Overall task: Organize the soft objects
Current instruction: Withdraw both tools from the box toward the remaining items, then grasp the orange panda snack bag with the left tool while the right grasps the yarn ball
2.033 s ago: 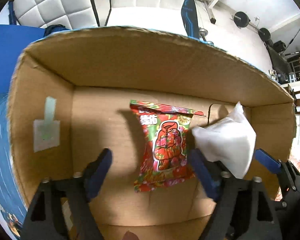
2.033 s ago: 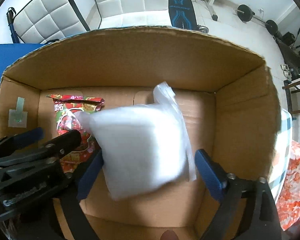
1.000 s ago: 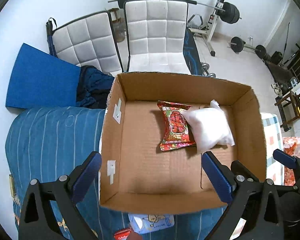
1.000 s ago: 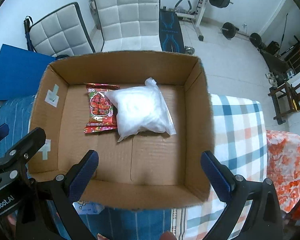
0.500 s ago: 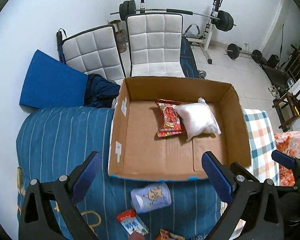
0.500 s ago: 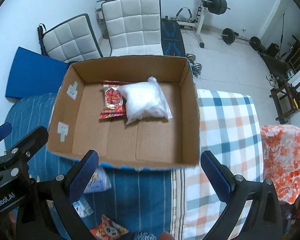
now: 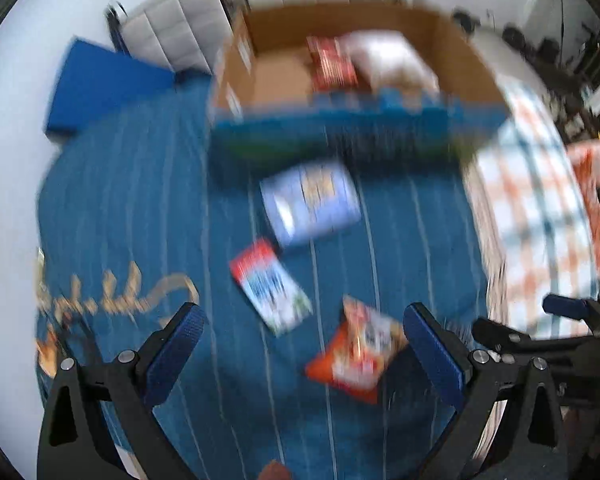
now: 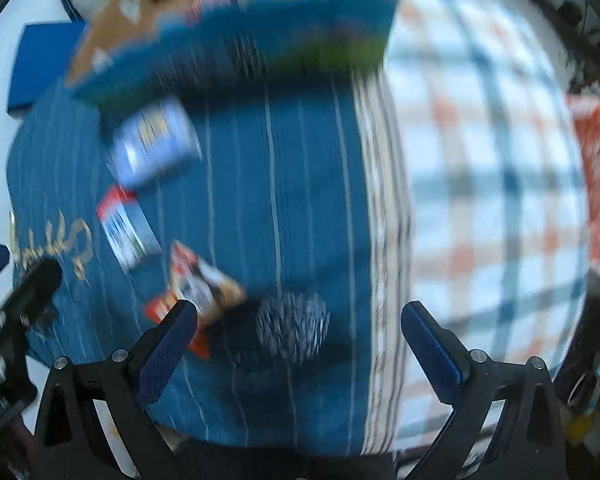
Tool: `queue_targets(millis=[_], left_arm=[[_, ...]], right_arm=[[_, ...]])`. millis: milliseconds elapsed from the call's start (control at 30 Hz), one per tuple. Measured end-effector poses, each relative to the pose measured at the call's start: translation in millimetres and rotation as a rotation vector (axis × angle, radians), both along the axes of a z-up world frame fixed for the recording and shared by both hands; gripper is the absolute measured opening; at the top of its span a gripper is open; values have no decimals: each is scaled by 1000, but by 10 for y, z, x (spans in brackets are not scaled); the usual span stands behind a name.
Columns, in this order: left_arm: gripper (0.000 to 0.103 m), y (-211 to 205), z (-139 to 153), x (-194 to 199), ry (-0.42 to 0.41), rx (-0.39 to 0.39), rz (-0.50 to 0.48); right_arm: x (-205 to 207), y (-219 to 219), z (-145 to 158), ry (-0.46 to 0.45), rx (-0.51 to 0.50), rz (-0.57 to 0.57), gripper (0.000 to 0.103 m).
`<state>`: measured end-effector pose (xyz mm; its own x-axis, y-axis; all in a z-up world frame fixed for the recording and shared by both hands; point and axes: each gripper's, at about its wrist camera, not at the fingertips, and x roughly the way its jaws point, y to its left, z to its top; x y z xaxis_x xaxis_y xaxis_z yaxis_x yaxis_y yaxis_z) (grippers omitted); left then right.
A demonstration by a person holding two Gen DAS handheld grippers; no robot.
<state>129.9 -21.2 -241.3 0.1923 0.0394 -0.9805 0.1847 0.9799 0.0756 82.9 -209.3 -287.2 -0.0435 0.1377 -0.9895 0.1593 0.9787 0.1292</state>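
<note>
Both hand-held grippers agape over orange snack packet (image 7: 356, 350).

Both fisheye views are bright and evenly lit but heavily motion-blurred; only the gripper fingers (image 7: 432, 354) stay sharp. Edges curve strongly into dark corner vignettes.

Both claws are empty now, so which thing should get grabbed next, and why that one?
Probably the orange snack bag. The left claw is open and the bag lies on the blue cloth just inside its right finger, nearer than the other two packets. So: lower the left claw around it. The red packet and white bag are already in the box.
</note>
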Motion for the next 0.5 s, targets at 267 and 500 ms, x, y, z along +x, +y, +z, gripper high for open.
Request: queue_targets(millis=[267,500], left_arm=[[103,-87,-687,-310,138,26,-21],[103,-172,-1137,-275,252,-23,-11]], right_arm=[[-349,44,-869,152,123,-85,59],[-450,-154,-798,93,38,-65,56]])
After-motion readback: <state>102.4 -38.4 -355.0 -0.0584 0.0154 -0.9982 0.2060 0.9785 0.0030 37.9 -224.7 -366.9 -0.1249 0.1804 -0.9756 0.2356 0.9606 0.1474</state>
